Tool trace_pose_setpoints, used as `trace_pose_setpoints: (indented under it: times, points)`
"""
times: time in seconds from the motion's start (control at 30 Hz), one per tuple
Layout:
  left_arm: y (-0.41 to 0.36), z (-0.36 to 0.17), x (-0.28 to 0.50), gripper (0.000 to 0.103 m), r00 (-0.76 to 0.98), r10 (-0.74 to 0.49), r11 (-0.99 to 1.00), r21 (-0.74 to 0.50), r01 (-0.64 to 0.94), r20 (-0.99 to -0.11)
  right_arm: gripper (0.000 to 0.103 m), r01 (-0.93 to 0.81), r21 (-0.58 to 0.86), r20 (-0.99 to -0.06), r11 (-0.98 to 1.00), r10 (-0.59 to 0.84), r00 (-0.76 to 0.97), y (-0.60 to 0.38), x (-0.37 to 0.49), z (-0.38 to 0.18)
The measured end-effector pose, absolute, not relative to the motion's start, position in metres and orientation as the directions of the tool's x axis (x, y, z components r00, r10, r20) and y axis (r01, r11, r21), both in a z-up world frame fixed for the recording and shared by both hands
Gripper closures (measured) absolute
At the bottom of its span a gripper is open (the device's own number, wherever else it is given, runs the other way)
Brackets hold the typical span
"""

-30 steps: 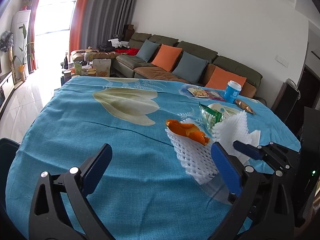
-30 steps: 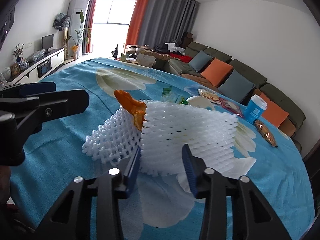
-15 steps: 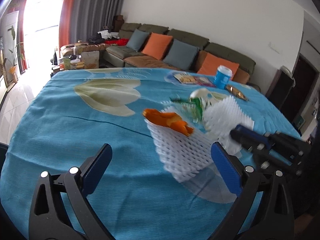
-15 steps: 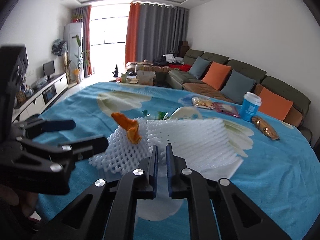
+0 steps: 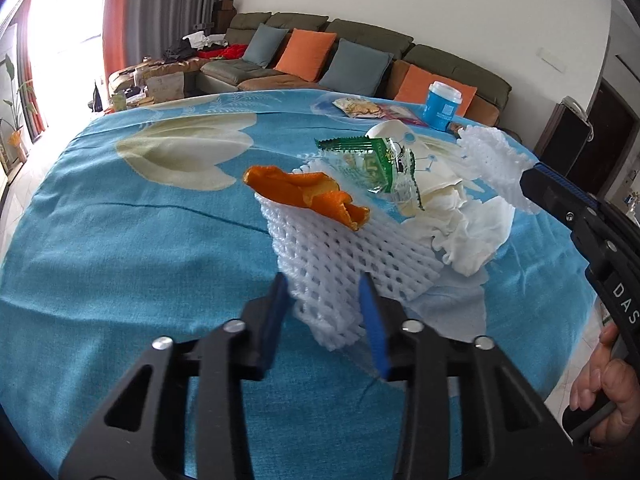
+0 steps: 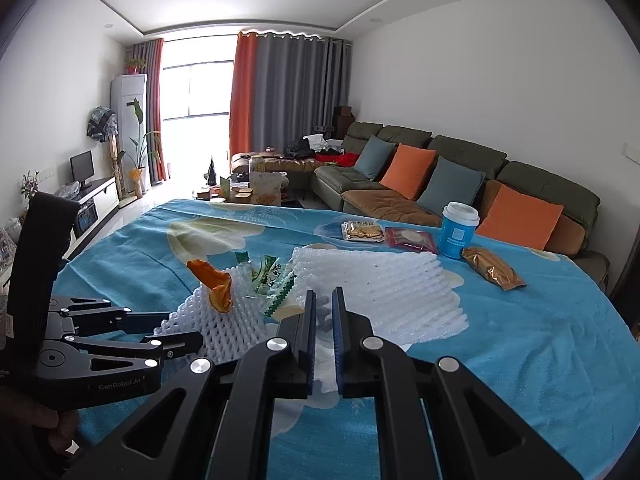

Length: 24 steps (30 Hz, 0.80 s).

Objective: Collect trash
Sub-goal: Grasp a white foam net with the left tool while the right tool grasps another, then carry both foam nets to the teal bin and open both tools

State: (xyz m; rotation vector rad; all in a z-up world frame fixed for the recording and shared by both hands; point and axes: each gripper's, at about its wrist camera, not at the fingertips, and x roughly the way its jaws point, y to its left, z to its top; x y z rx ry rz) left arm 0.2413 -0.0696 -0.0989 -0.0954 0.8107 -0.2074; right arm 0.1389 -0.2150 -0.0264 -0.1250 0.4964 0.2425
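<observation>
A white foam net [image 5: 340, 256] lies on the blue tablecloth [image 5: 120, 240] with an orange peel [image 5: 308, 194], a green wrapper [image 5: 372, 164] and a crumpled white tissue [image 5: 468, 236] on it. My left gripper [image 5: 323, 284] is closing on the net's near corner, and both pads touch the foam. In the right wrist view my right gripper [image 6: 324, 294] is shut on the edge of the foam net [image 6: 380, 284], raising that side. There the left gripper [image 6: 184, 326] is at the lower left, beside the orange peel [image 6: 214, 284] and the green wrapper [image 6: 272, 280].
A blue paper cup [image 6: 458, 230], two snack packets [image 6: 360, 232] and a gold wrapper [image 6: 492, 268] lie at the table's far side. A sofa [image 6: 440, 168] with cushions stands behind. A hand [image 5: 604, 380] holds the right gripper's handle near the table's right edge.
The left gripper moved in and went from wide open to closing around the net's near corner. The right gripper shut on the net's other edge and lifted it.
</observation>
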Motion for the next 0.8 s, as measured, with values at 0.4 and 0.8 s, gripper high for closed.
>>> trace_pose_setpoints:
  times: [0.4, 0.8]
  points:
    - [-0.061, -0.071, 0.221, 0.093, 0.754, -0.237, 0.972, -0.153, 0.181, -0.613, 0.097, -0.267, -0.065, -0.437, 0.961, 0.213, 0.874, -0.209, 0.130, -0.014]
    - [-0.045, -0.038, 0.179, 0.093, 0.820, -0.224, 0.974, -0.135, 0.180, -0.526, 0.097, -0.286, -0.094, -0.384, 0.954, 0.230, 0.894, -0.197, 0.108, 0.005]
